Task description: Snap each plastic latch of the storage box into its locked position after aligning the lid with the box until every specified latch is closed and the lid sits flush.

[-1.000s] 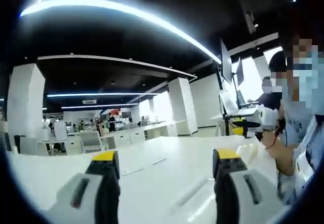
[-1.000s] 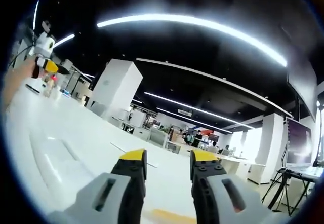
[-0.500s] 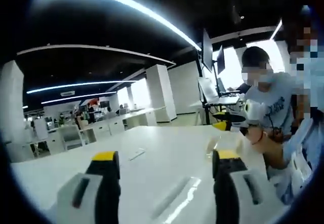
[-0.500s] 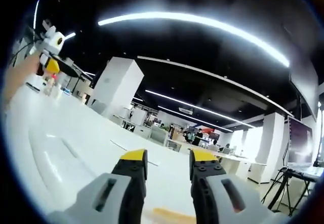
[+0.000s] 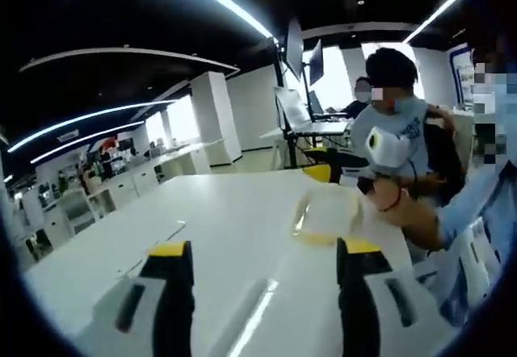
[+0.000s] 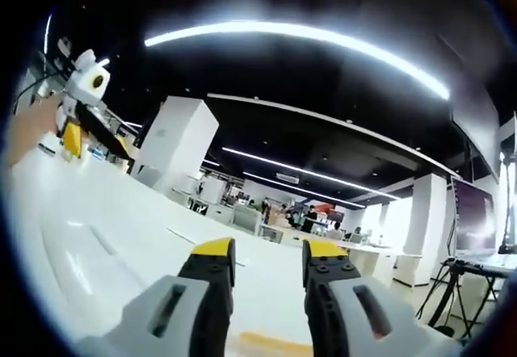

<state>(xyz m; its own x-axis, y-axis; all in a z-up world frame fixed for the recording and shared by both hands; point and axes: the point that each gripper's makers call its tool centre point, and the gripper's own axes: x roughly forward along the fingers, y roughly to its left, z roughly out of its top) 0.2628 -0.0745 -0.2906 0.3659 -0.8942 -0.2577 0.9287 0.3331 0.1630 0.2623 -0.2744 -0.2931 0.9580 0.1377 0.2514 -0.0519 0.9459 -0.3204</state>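
A translucent plastic storage box lies on the white table, ahead and to the right in the left gripper view; I cannot make out its latches. My left gripper is open, its yellow-tipped jaws wide apart over bare table short of the box. My right gripper comes in from the right just beyond the box, held by a hand. In the right gripper view my right gripper is open with nothing between its jaws. The left gripper hangs at the upper left there.
A person sits behind the table's far right end, near monitors on a stand. Rows of white desks and white pillars fill the office beyond. A yellowish strip lies under my right jaws.
The left gripper view has swung and tipped down, bringing the translucent box and the right gripper into sight. The right gripper view has barely shifted. Both jaw gaps are unchanged.
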